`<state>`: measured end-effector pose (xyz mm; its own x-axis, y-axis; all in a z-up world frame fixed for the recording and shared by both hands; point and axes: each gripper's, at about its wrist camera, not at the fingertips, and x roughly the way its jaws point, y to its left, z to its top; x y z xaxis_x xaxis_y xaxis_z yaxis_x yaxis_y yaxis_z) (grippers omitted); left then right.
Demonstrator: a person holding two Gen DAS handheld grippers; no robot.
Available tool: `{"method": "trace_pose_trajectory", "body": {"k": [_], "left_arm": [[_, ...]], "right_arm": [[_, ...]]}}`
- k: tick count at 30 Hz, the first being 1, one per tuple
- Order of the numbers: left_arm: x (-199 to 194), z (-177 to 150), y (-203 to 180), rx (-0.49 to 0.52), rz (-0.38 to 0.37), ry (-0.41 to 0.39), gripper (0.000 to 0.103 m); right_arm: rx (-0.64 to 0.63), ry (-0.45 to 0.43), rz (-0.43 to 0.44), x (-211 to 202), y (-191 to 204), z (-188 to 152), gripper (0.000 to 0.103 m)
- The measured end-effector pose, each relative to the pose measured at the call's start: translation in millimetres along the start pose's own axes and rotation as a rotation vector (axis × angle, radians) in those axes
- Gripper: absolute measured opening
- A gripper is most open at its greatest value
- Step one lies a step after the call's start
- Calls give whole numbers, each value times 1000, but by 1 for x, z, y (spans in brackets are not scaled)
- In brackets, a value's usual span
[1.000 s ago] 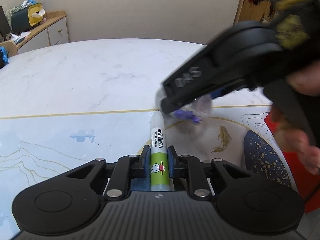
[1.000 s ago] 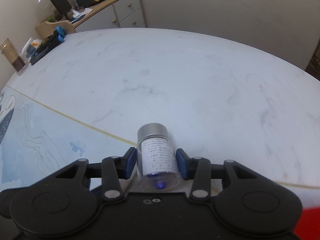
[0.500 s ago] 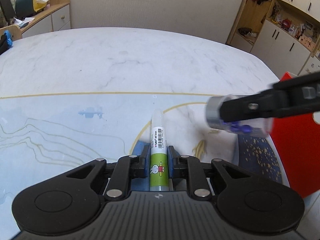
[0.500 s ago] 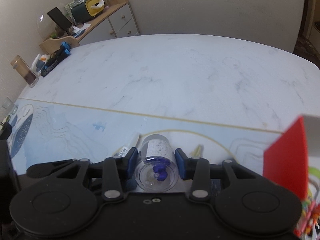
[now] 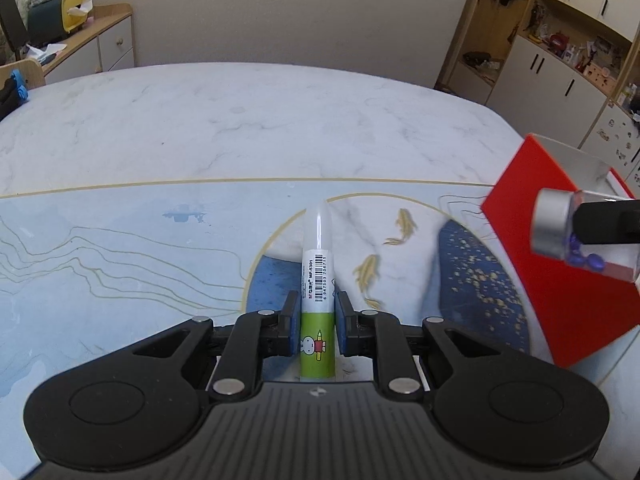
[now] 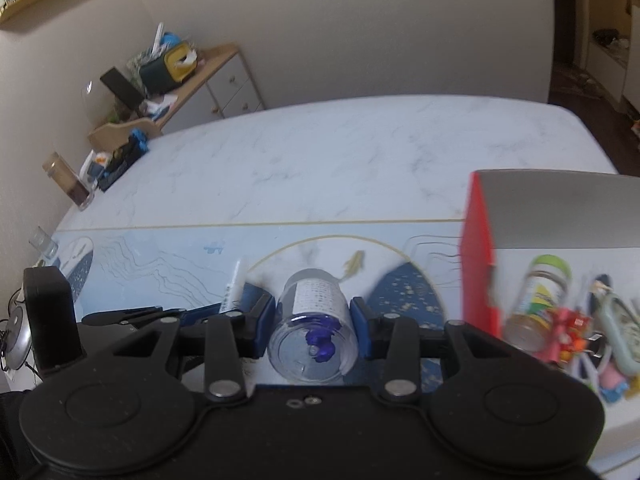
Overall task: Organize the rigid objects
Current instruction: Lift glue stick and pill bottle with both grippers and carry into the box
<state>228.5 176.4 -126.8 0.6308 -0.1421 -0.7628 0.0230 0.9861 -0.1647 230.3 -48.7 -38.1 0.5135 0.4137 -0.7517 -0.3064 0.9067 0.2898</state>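
Note:
My left gripper point(image 5: 317, 318) is shut on a white and green glue stick point(image 5: 317, 280) with a cartoon rabbit label, held above the patterned mat. My right gripper point(image 6: 313, 320) is shut on a clear vial point(image 6: 314, 330) with a silver cap and blue bits inside. The vial also shows in the left wrist view point(image 5: 568, 236), at the far right in front of the red box point(image 5: 560, 280). The red box point(image 6: 478, 280) stands to the right of the right gripper and holds several items, among them a small jar point(image 6: 538, 300).
A blue and white mat with gold fish point(image 5: 120, 248) covers the near part of the marble table point(image 5: 260, 120). A wooden sideboard point(image 5: 80, 36) stands at the back left and cabinets point(image 5: 560, 60) at the back right. Glasses point(image 6: 66, 180) stand at the table's left edge.
My right gripper has swung to the right with the vial, from above the glue stick's tip to the red box. The red box's contents have come into the right wrist view.

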Motion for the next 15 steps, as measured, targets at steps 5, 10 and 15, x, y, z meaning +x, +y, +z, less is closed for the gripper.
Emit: {"method": "trace_pose_trajectory", "body": {"k": [5, 10, 15], "left_arm": [[-17, 2, -17, 15, -17, -13, 18], [-31, 6, -42, 49, -20, -40, 18], [-43, 14, -74, 78, -31, -78, 18]], "right_arm": [[29, -56, -17, -28, -17, -7, 40], [59, -98, -28, -49, -39, -13, 40], [90, -131, -41, -67, -67, -22, 40]]}}
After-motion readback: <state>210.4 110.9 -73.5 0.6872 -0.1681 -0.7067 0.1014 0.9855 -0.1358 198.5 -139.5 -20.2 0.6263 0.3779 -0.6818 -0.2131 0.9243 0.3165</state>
